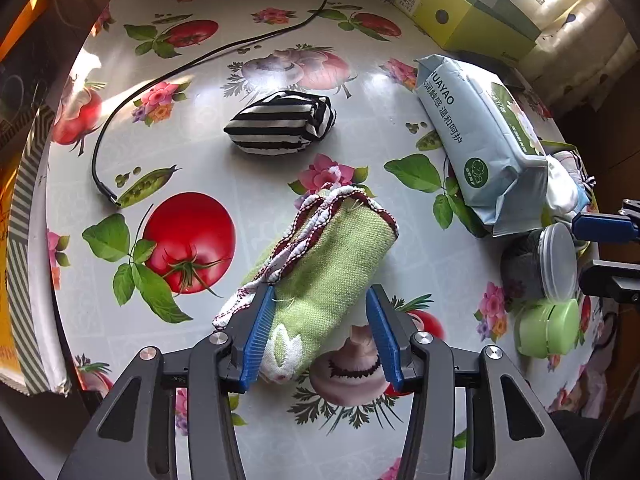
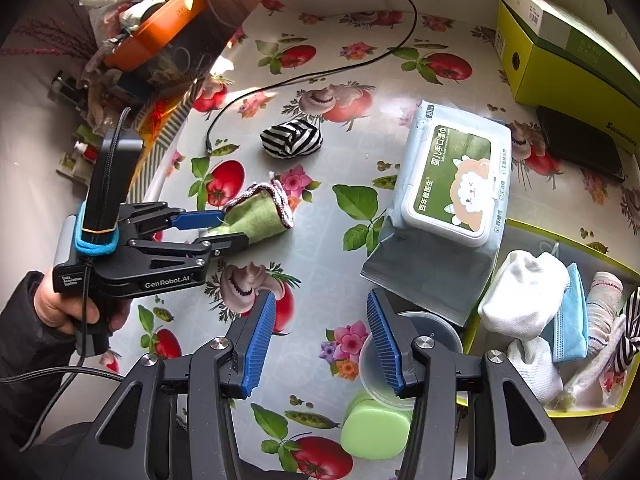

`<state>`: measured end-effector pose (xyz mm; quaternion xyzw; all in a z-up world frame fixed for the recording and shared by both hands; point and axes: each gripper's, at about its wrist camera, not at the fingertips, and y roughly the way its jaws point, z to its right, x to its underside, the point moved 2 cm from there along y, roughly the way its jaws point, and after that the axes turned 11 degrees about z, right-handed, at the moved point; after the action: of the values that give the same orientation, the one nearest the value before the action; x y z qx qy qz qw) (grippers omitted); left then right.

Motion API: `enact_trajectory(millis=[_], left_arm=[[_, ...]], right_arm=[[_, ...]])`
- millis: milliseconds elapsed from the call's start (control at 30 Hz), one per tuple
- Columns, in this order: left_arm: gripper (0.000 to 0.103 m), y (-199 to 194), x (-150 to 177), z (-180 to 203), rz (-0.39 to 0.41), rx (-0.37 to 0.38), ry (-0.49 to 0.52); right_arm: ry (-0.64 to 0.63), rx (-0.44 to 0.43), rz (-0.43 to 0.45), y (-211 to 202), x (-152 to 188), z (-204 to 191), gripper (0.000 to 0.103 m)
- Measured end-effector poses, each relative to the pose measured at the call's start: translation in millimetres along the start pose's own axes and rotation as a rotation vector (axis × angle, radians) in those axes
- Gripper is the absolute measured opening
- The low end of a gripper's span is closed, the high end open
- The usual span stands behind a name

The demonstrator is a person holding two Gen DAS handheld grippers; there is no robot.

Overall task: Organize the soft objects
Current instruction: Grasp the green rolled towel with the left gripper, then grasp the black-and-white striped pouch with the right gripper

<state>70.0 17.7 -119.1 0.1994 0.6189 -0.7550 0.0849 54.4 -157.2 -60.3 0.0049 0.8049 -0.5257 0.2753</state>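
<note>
A rolled green towel (image 1: 320, 264) with a red-and-white crocheted edge lies on the vegetable-print tablecloth (image 1: 248, 184). My left gripper (image 1: 320, 294) points down over the towel's near end and stands open around it: the left pad touches the cloth, the right pad is clear of it. The right wrist view shows the same towel (image 2: 260, 216) at the left gripper (image 2: 234, 228), held by a hand in a dark sleeve. A rolled black-and-white striped sock (image 1: 280, 124) lies further off. My right gripper (image 2: 321, 298) is open, with nothing between its fingers.
A yellow-green tray (image 2: 600, 410) at the right holds white socks (image 2: 524, 292), a blue mask (image 2: 572, 320) and other cloth. A wipes pack (image 2: 452, 184), lidded tub (image 1: 548, 264), green container (image 2: 376, 430), black cable (image 1: 120, 120) and cardboard box (image 1: 472, 12) lie about.
</note>
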Motion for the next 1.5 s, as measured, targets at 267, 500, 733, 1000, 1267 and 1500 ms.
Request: enact_trajectory(millis=[267, 500, 733, 1000, 1267, 1500], left_arm=[[0.050, 8.9, 0.6, 8.1, 0.042, -0.120, 0.065], [0.036, 5.0, 1.0, 4.5, 0.063, -0.183, 0.017], [0.023, -13.7, -0.4, -27.5, 0.096, -0.125, -0.213], [0.020, -22.3, 4.6, -61.1, 0.113, -0.094, -0.400], [0.020, -26.2, 9.9, -78.5, 0.130, -0.091, -0.483], [0.020, -21.1, 13.3, -82.1, 0.119, -0.069, -0.503]], right_arm=[[-0.028, -0.003, -0.007, 9.5, -11.9, -8.1, 0.047], [-0.061, -0.010, 0.002, 19.1, -31.3, -13.5, 0.047], [-0.093, -0.022, 0.012, 37.3, -57.4, -17.6, 0.047], [-0.174, -0.033, -0.019, 88.0, -94.9, -30.9, 0.047], [-0.195, -0.016, -0.077, 147.7, -124.0, -32.6, 0.047], [-0.221, -0.012, -0.124, 179.5, -124.4, -39.1, 0.038]])
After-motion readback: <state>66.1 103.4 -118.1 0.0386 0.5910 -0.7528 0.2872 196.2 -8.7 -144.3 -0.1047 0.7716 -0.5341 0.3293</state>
